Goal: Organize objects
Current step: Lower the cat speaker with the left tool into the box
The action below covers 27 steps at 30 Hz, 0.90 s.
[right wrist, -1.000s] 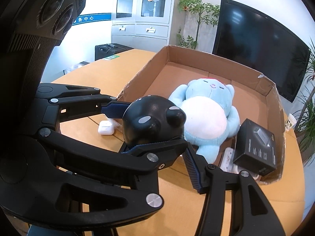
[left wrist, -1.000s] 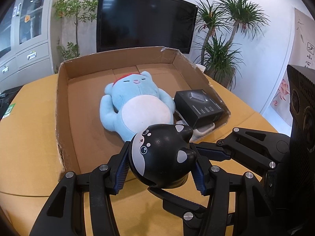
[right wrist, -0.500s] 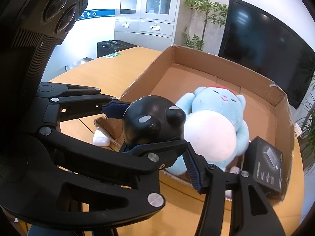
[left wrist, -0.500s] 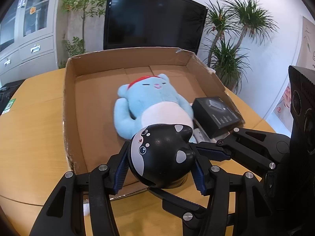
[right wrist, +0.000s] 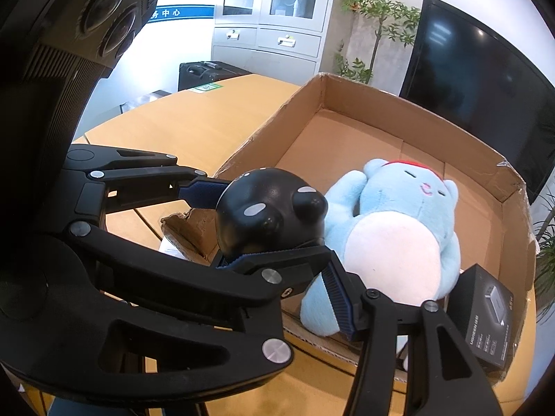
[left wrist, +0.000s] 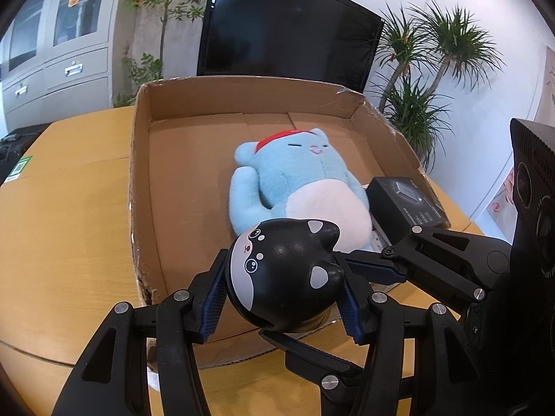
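Note:
A round black cat-faced toy [left wrist: 284, 274] is held between the blue pads of my left gripper [left wrist: 282, 298], just above the near wall of a shallow cardboard box [left wrist: 138, 187]. My right gripper [right wrist: 274, 239] is shut on the same toy [right wrist: 267, 218] from the other side. Inside the box lie a light-blue plush [left wrist: 298, 187] with a red cap and a small black carton [left wrist: 404, 202]. The plush [right wrist: 395, 242] and the carton [right wrist: 489, 315] also show in the right wrist view.
The box sits on a wooden table [left wrist: 59, 208]. A small white item [right wrist: 173, 248] lies on the table by the box's near left corner. A black TV [left wrist: 288, 24], potted plants [left wrist: 423, 79] and grey cabinets [left wrist: 52, 55] stand behind.
Both grippers, holding the black toy, have moved forward and up towards the box; the box and plush look closer and sit more to the right in the left wrist view.

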Available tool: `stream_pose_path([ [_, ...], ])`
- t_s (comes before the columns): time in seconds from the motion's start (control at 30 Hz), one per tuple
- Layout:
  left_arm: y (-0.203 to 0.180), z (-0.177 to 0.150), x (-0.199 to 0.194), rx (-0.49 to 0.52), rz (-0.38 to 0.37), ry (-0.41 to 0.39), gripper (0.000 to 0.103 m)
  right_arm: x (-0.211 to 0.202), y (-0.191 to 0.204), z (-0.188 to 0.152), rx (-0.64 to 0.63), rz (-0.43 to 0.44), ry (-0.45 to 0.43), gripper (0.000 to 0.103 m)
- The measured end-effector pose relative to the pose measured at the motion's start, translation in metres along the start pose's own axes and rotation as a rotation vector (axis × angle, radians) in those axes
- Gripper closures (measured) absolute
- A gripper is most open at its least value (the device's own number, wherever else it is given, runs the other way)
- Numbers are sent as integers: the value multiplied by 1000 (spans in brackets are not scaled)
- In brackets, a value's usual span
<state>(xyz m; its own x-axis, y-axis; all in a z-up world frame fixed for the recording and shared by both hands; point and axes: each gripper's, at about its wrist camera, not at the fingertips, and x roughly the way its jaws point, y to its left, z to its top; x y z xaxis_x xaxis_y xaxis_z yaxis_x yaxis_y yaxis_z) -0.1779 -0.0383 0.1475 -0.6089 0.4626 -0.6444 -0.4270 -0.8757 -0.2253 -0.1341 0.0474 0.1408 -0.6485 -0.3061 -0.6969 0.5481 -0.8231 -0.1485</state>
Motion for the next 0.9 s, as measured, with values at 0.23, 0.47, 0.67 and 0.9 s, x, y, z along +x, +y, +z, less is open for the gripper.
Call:
stream_pose_path([
  [0.23,14,-1,10,-37,11,7,49,15,4,2,-16,17,13,52],
  [0.47,25,-3,21,-63,30,20,49,30,3,4,-19,43,23,52],
  [0.67,29,-5,30,-80,40,24,49,37,2,3,-24,55,26,52],
  [0.9,34,-8,39,-95,58,37,49,47,0,0,-15,73,27,52],
])
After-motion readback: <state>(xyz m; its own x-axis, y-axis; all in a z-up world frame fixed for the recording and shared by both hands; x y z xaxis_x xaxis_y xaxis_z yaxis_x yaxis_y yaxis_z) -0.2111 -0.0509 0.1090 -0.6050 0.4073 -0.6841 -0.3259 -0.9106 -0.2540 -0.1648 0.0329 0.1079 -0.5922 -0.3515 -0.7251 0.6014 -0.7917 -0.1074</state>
